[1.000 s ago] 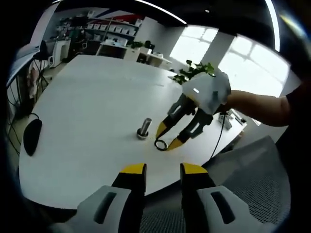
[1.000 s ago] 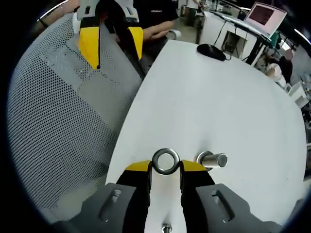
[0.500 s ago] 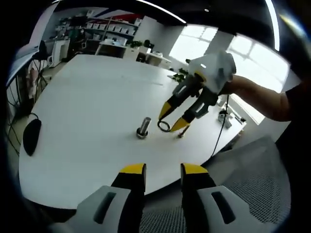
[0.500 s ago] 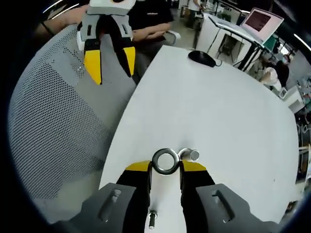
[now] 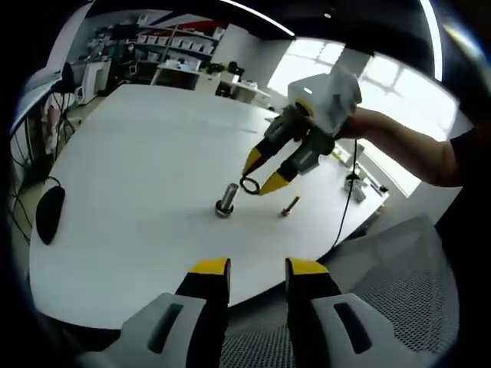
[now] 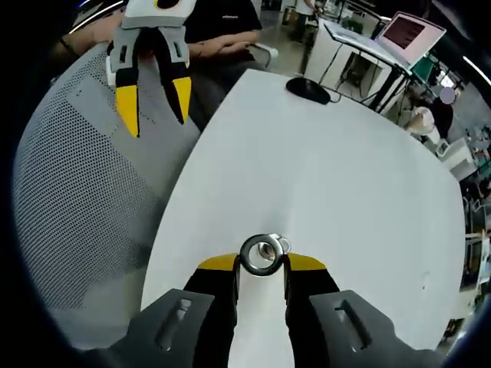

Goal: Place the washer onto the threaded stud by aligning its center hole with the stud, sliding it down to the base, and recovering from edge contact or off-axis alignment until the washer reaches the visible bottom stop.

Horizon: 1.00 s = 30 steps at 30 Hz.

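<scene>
A metal washer [image 6: 261, 254] sits pinched between the yellow tips of my right gripper [image 6: 261, 262], which is shut on it. Through the ring's hole I see the top of the threaded stud [image 6: 268, 249], so the ring hangs right over it. In the left gripper view the stud [image 5: 227, 199] stands upright on the white table [image 5: 138, 169], and the right gripper [image 5: 254, 175] holds the washer [image 5: 249, 185] just above and right of its top. My left gripper [image 5: 257, 268] hangs open off the table's near edge with nothing between its jaws.
A loose bolt [image 5: 289, 205] lies on the table right of the stud. A black mouse [image 5: 51, 215] rests at the left edge, and a cable [image 5: 347, 207] runs off the right side. A grey mesh chair back [image 6: 84, 176] stands beside the table. A laptop [image 6: 414, 31] sits behind.
The right gripper has lifted the washer off the table and carried it left, over the stud's top. The left gripper has stayed where it was.
</scene>
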### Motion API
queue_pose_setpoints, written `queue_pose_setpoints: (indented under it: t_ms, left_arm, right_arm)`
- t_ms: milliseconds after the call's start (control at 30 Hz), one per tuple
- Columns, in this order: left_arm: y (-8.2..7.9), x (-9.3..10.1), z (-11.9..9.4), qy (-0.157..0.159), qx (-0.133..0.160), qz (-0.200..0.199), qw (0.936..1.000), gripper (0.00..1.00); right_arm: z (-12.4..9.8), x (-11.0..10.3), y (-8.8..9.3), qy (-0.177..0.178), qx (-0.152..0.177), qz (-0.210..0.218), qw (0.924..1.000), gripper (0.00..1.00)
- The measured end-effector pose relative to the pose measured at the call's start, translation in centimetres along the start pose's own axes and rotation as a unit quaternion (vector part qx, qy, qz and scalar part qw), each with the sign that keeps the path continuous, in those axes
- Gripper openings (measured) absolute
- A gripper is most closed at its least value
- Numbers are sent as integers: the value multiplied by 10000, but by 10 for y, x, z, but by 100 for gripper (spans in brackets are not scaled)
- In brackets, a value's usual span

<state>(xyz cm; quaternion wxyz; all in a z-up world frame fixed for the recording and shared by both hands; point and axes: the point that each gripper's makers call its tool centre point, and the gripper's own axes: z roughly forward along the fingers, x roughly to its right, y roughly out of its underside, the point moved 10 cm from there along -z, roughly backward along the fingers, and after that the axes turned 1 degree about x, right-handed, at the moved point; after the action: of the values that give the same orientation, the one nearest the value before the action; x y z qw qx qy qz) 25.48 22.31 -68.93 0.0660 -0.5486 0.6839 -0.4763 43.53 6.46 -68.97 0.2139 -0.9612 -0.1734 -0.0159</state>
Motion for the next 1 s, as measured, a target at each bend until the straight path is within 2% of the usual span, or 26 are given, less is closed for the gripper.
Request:
queue_pose_setpoints:
  t_ms: [433, 1000]
  left_arm:
    - [0, 1, 0, -7, 0, -29, 10000, 27]
    - [0, 0, 0, 17, 5, -60, 10000, 28]
  right_arm:
    - [11, 14, -5, 42, -101, 6, 9999, 23]
    - [29, 19, 0, -124, -308, 89, 9994, 23]
